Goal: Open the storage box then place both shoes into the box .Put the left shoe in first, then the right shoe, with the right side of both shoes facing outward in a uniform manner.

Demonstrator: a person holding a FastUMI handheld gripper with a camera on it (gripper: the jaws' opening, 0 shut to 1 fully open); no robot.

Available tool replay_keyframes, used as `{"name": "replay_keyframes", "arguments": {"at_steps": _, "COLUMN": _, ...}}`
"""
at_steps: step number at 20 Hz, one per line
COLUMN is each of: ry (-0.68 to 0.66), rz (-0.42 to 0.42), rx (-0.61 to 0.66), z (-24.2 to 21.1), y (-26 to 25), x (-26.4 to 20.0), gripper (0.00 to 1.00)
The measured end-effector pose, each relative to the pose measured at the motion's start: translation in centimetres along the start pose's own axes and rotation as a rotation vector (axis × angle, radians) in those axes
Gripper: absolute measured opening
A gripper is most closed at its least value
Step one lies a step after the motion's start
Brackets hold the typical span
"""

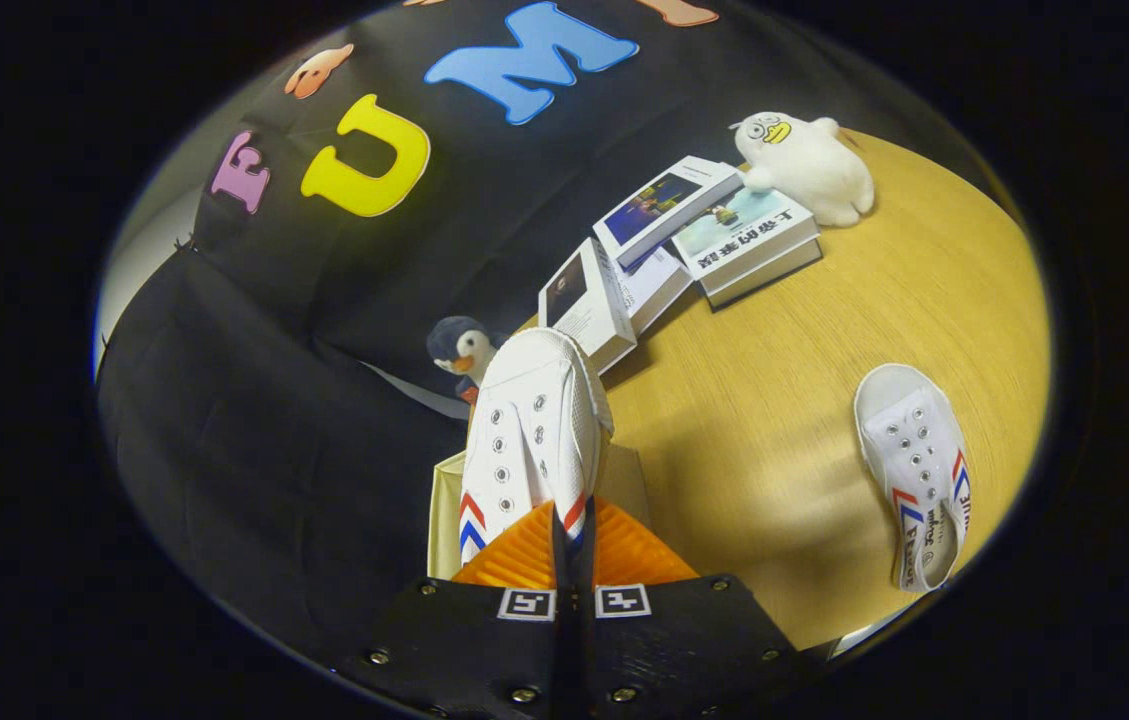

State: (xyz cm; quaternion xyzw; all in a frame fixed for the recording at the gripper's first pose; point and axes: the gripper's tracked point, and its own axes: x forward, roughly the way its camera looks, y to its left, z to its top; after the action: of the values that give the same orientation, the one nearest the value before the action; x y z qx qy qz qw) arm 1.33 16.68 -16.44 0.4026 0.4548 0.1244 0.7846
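**Gripping one sneaker above the storage box: item list**

Holding: gripper (pixel 572 545), fingers clenched on the heel end of a white canvas sneaker (pixel 532 435). Both fingers press together on the shoe's rear edge, with almost no gap between them. The held sneaker points away from the fingers, toe forward, eyelets and red-and-blue chevron stripes showing.

Container: storage box (pixel 444 520), pale beige, directly beneath the held sneaker and just ahead of the fingers. Its left wall and part of the right wall show either side of the shoe. Contents cannot be told, since the shoe covers the opening.

Second sneaker (pixel 916 470): white, same striped pattern, lying on the desk (pixel 774 400) well to the right of the fingers, apart from the box, with the shoe opening nearer the gripper.

Other items on the wooden desk, beyond the fingers:
- penguin plush (pixel 462 350), just past the held shoe's toe, at the desk's edge.
- stack of books (pixel 684 240), several overlapping, one leaning.
- white duck plush (pixel 806 165), resting against the far books.
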Motion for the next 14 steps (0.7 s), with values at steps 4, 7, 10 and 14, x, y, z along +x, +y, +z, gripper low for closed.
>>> {"name": "replay_keyframes", "arguments": {"at_steps": 4, "ry": 0.013, "rz": 0.013, "rx": -0.027, "z": -1.2, "y": 2.4, "x": 1.7, "gripper": 0.00}}
{"name": "replay_keyframes", "arguments": {"at_steps": 7, "ry": 0.033, "rz": 0.019, "rx": -0.046, "z": -2.7, "y": 4.0, "x": 3.0, "gripper": 0.00}}
{"name": "replay_keyframes", "arguments": {"at_steps": 10, "ry": 0.048, "rz": 0.015, "rx": -0.055, "z": -3.9, "y": 5.0, "x": 4.6, "gripper": 0.00}}
{"name": "replay_keyframes", "arguments": {"at_steps": 14, "ry": 0.068, "rz": -0.002, "rx": -0.079, "z": -5.7, "y": 5.8, "x": 6.4, "gripper": 0.00}}
